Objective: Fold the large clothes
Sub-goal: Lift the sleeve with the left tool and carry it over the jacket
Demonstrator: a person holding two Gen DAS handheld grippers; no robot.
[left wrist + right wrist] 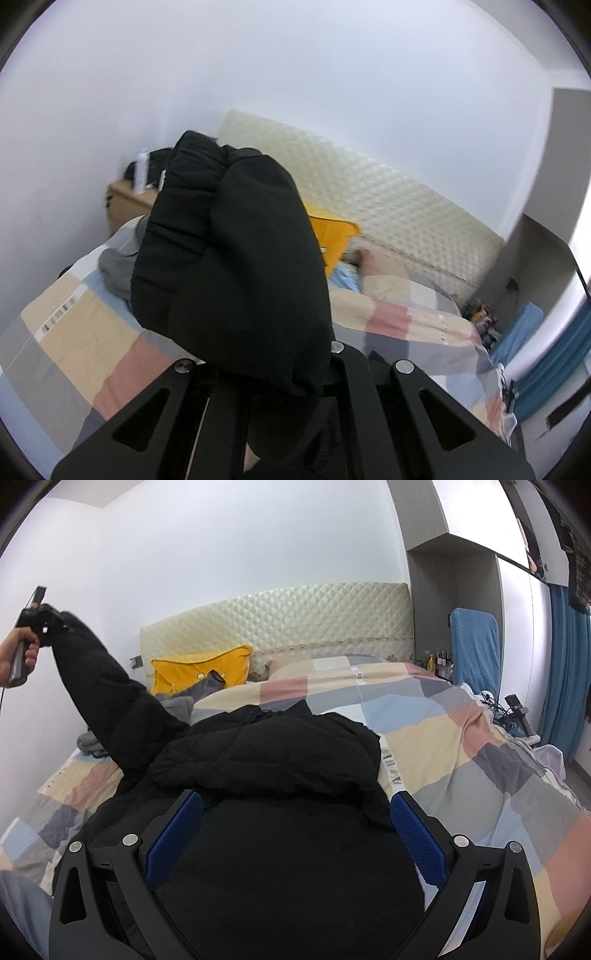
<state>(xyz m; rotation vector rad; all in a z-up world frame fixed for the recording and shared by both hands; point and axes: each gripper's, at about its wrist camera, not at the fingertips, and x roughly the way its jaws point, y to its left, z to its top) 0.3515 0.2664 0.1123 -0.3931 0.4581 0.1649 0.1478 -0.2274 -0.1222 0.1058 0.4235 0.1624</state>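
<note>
In the left wrist view, the left gripper (pixel 273 373) is closed on the sleeve (pixel 229 266) of a black padded jacket; the sleeve end bulges up out of the gripper and fills the centre of the view, hiding the fingertips, so the grip is judged from the bunched fabric pinched at the linkage. The sleeve is held above the bed (pixel 74 332), probably so that it can be carried across the jacket body without dragging on the checked cover. Behind it lie a yellow pillow (pixel 332 232), a grey garment (pixel 114 269) and the quilted headboard (pixel 369 199). In the right wrist view, the right gripper (pixel 295 834) has its blue pads (pixel 173 834) spread wide, one on each side of the jacket (pixel 280 775), and holds nothing; whether the pads touch the fabric cannot be told. The jacket body lies on the checked bed cover (pixel 461 746), near the foot end. This placement suggests the right gripper is positioned to steady the body while the sleeve is moved. At the left edge, the person's hand (pixel 18 657) holds the left gripper raised, with the sleeve stretched taut and diagonal from the jacket shoulder. The fold appears to be at an early stage.
</note>
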